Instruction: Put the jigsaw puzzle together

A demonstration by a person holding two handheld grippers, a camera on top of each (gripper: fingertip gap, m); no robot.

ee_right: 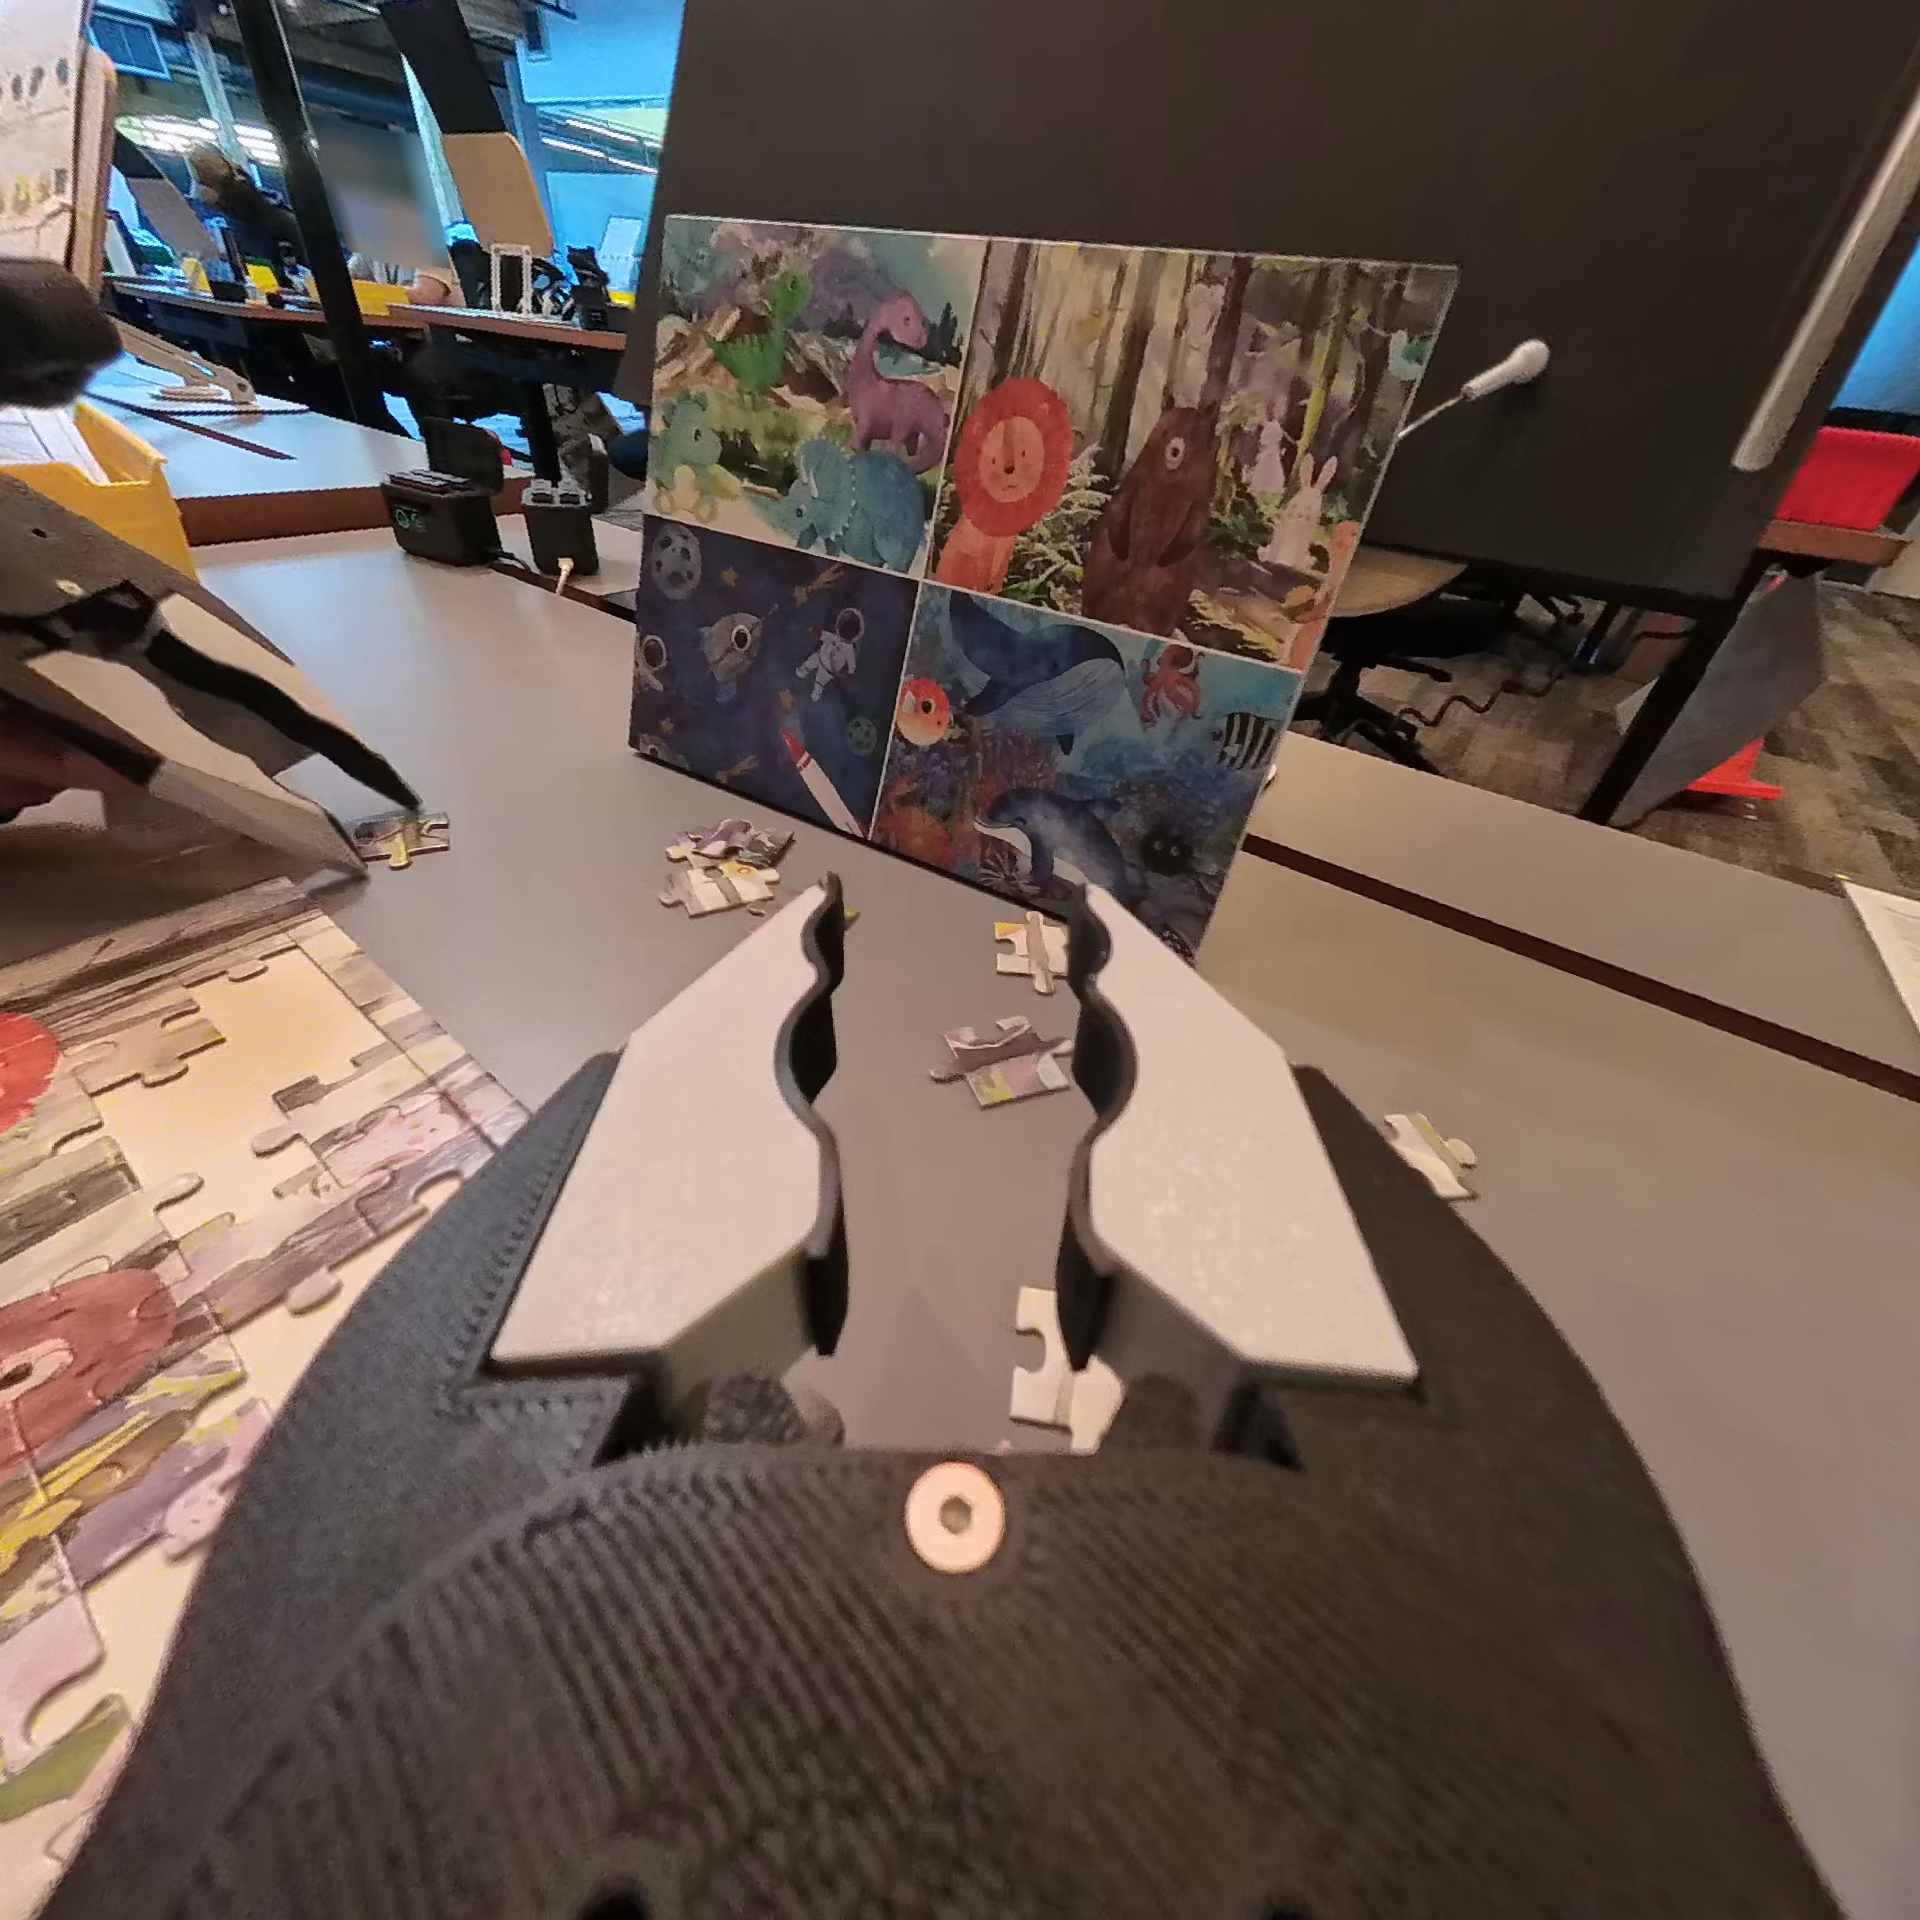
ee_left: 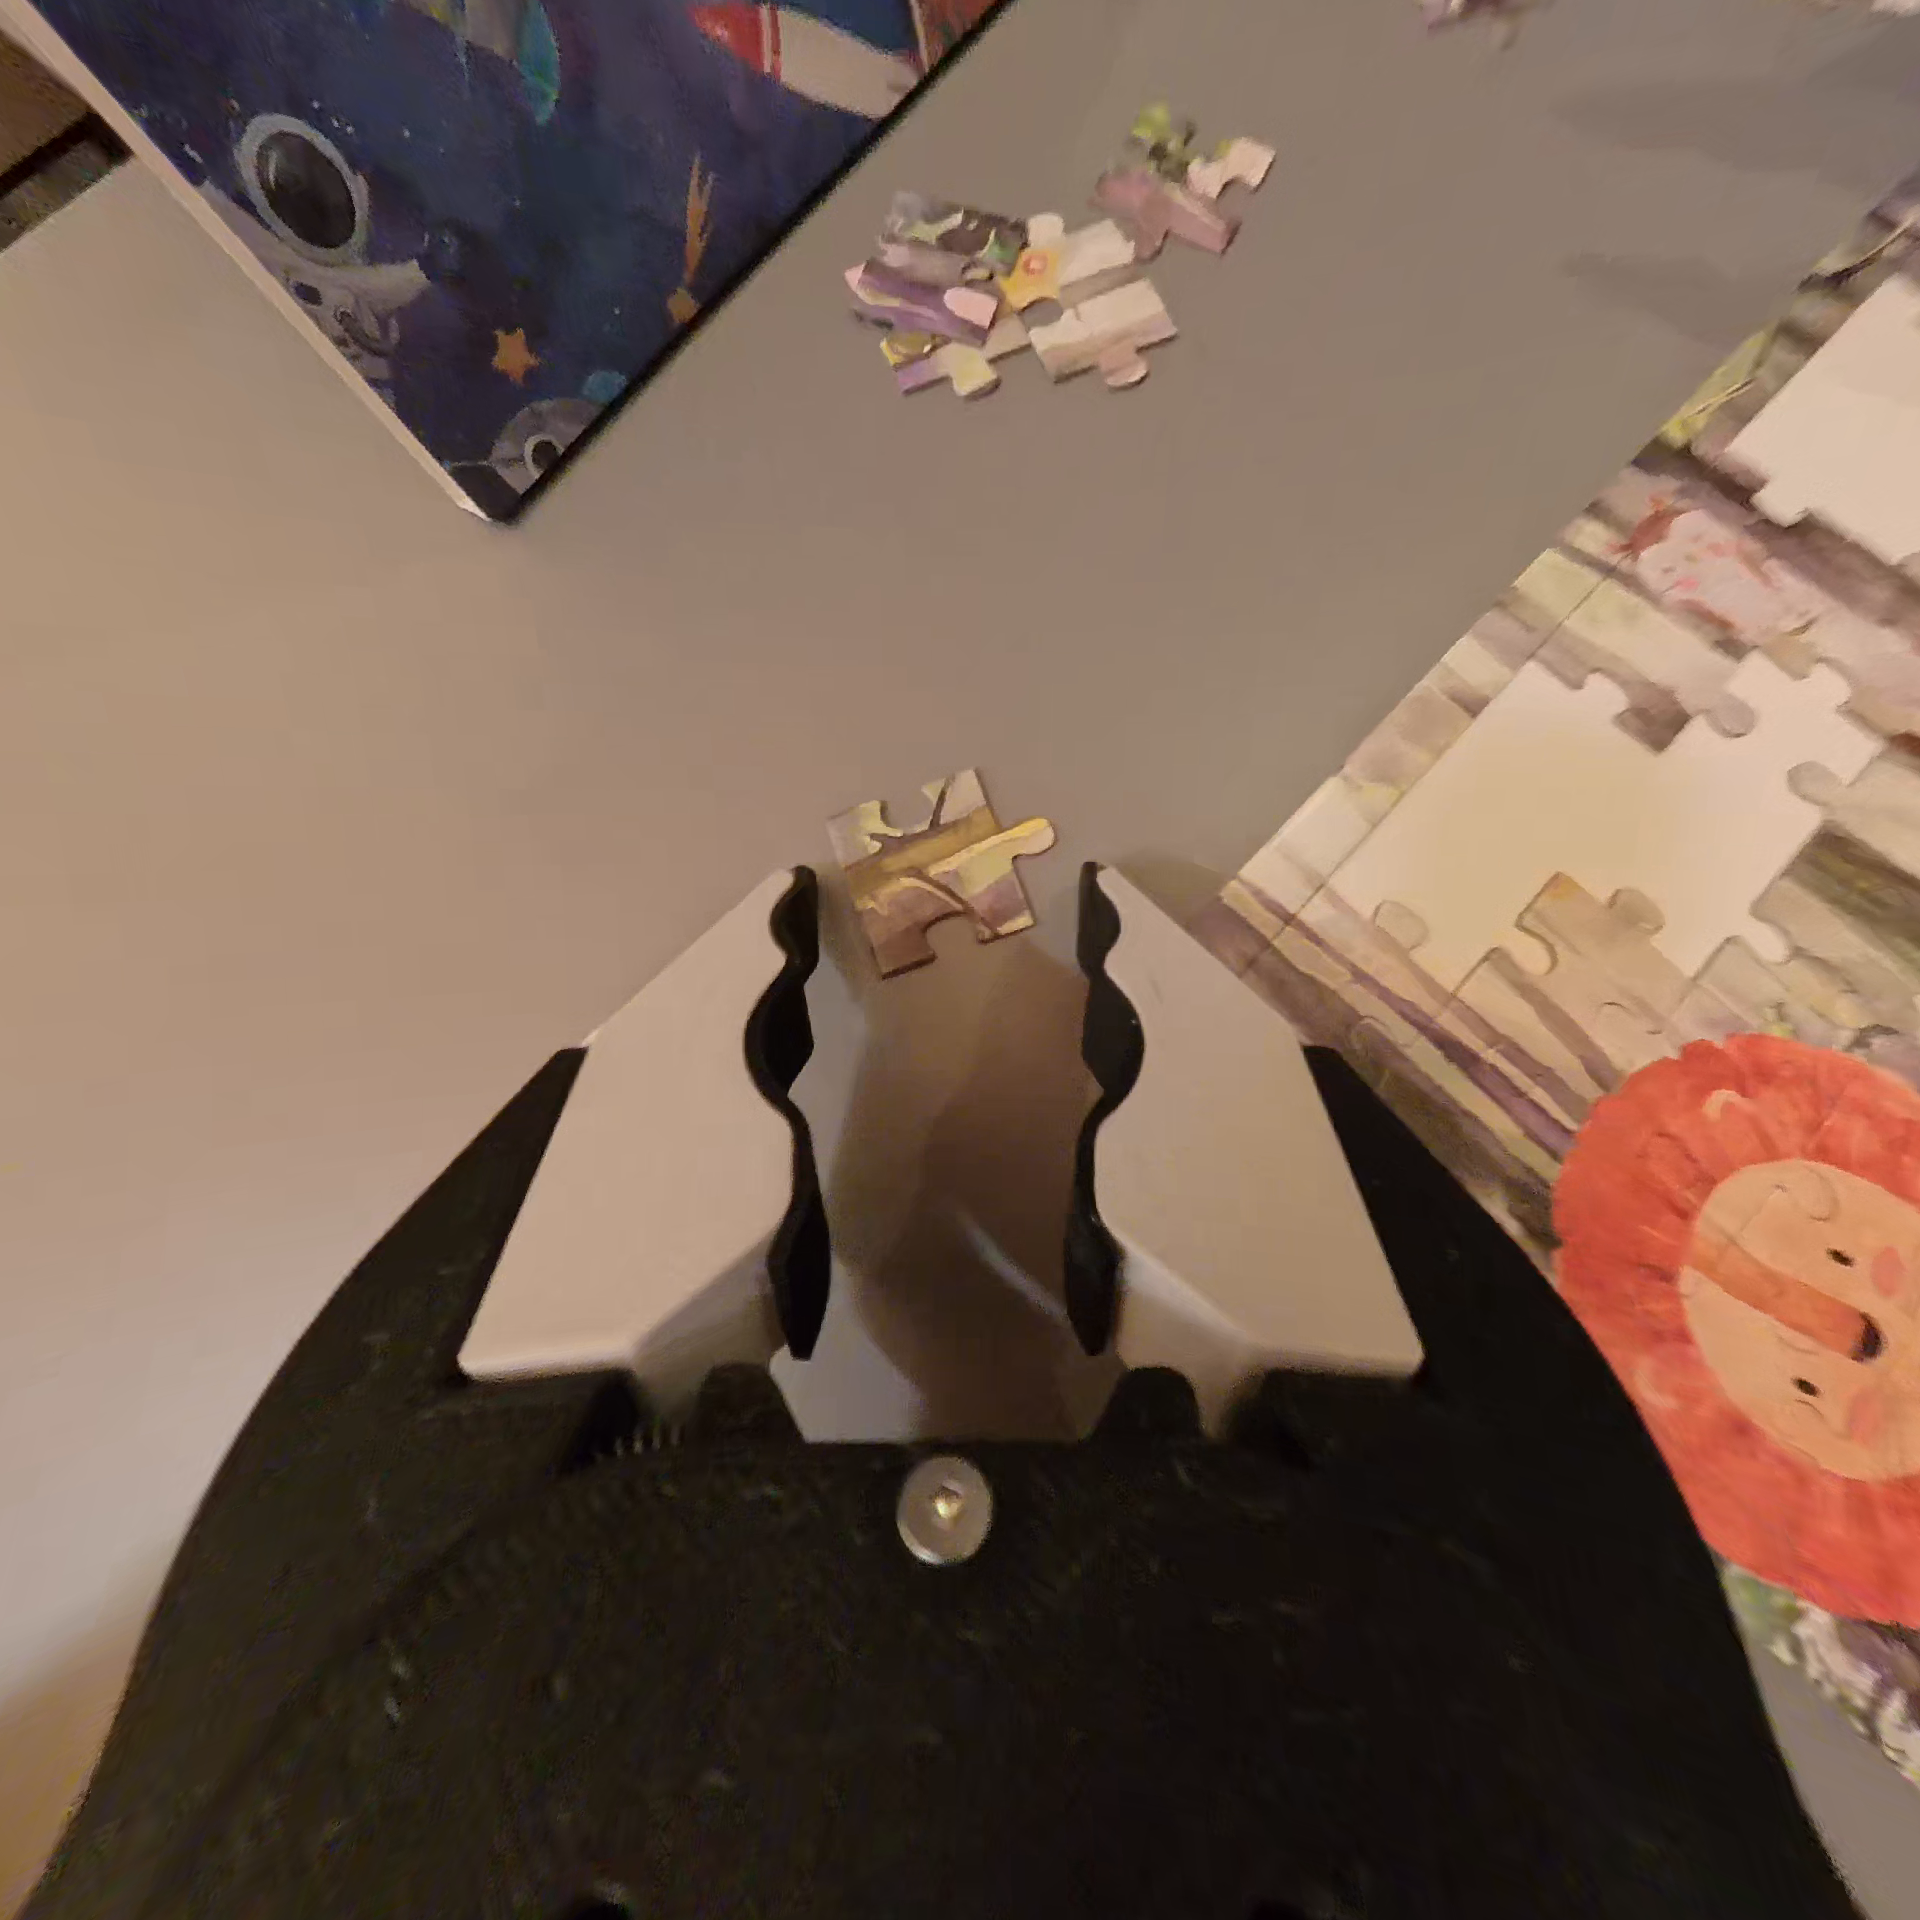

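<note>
Black wavy pads line the grey plastic left gripper (ee_left: 948, 883), whose jaws stand apart over a loose cardboard puzzle piece (ee_left: 940, 871) lying flat on the matte grey tabletop (ee_left: 416, 831), its tab pointing right. Beyond sits a small cluster of pieces (ee_left: 1013, 296); right of the jaws spreads the part-built jigsaw puzzle (ee_left: 1621, 831) with an orange lion. The right gripper (ee_right: 956, 920) hovers, jaws apart, empty, facing the upright puzzle box (ee_right: 1039, 561).
</note>
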